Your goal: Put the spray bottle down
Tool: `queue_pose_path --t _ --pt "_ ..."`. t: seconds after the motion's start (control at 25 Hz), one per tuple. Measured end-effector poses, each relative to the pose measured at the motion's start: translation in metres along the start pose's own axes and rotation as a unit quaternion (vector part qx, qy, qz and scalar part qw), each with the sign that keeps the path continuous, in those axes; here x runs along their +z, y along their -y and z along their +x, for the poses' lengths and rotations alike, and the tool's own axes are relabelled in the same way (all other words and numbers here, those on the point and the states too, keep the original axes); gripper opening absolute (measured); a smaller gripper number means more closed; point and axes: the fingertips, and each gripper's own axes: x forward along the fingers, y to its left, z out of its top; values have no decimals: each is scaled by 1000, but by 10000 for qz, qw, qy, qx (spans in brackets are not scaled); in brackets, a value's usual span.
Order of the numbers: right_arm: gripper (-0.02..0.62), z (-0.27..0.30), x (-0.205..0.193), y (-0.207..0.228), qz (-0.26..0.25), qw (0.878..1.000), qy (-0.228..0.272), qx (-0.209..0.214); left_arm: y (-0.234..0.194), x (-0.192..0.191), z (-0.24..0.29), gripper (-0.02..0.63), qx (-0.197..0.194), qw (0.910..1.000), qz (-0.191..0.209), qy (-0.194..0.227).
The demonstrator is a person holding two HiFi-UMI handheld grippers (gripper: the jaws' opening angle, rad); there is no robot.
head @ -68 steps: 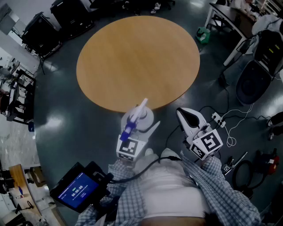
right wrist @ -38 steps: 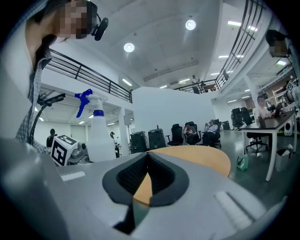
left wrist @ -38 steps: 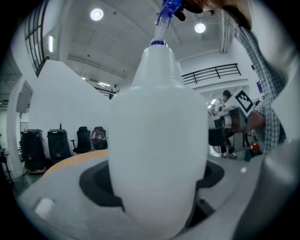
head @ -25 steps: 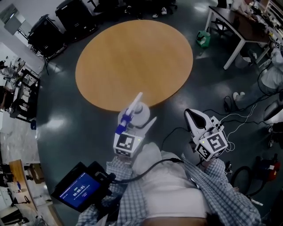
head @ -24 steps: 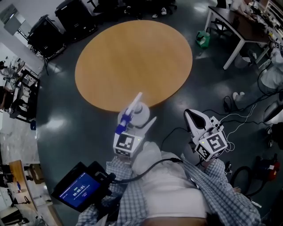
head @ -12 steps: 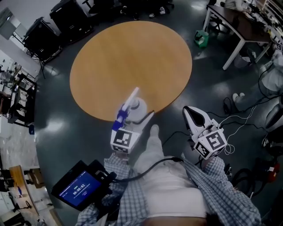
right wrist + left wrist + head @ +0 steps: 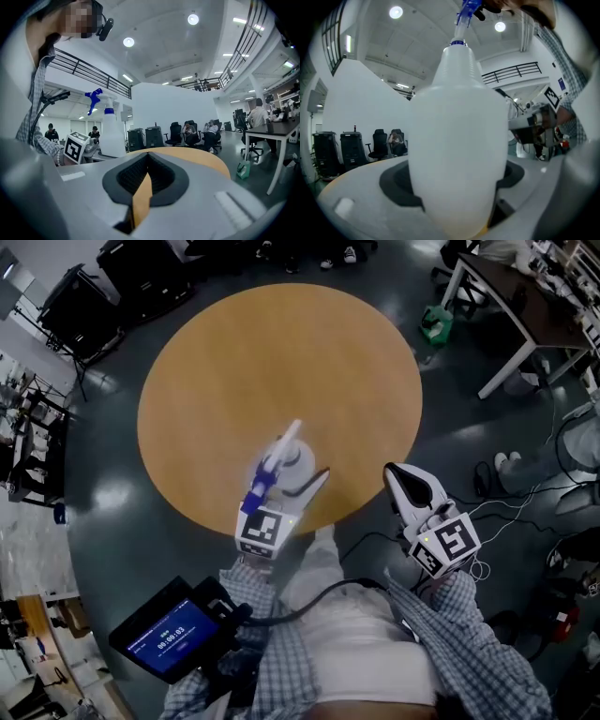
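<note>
Spray bottle [image 7: 294,457] pinched between left gripper [image 7: 296,476] fingers, over round worktop [image 7: 244,362] near edge. Right gripper [image 7: 403,481] fingers pressed together, empty.

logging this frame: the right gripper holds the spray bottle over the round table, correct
Not quite. The left gripper, not the right, holds the spray bottle over the round table, as the left gripper view shows. The right gripper is shut and empty.

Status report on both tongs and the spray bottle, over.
Left tongs shut on spray bottle, over near edge of table. Right tongs shut, empty, beside table. Tabletop bare ahead.
</note>
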Motion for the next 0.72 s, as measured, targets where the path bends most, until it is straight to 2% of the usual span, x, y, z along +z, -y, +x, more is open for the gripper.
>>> queue_pose_path --t 0.32,0.72 --pt "3 49 -9 43 143 9995 -281 -96 -46 -12 65 426 -158 9998 -120 -14" --pt "3 93 -33 82 341 9973 -608 -241 -108 -34 135 426 -173 9994 -293 18"
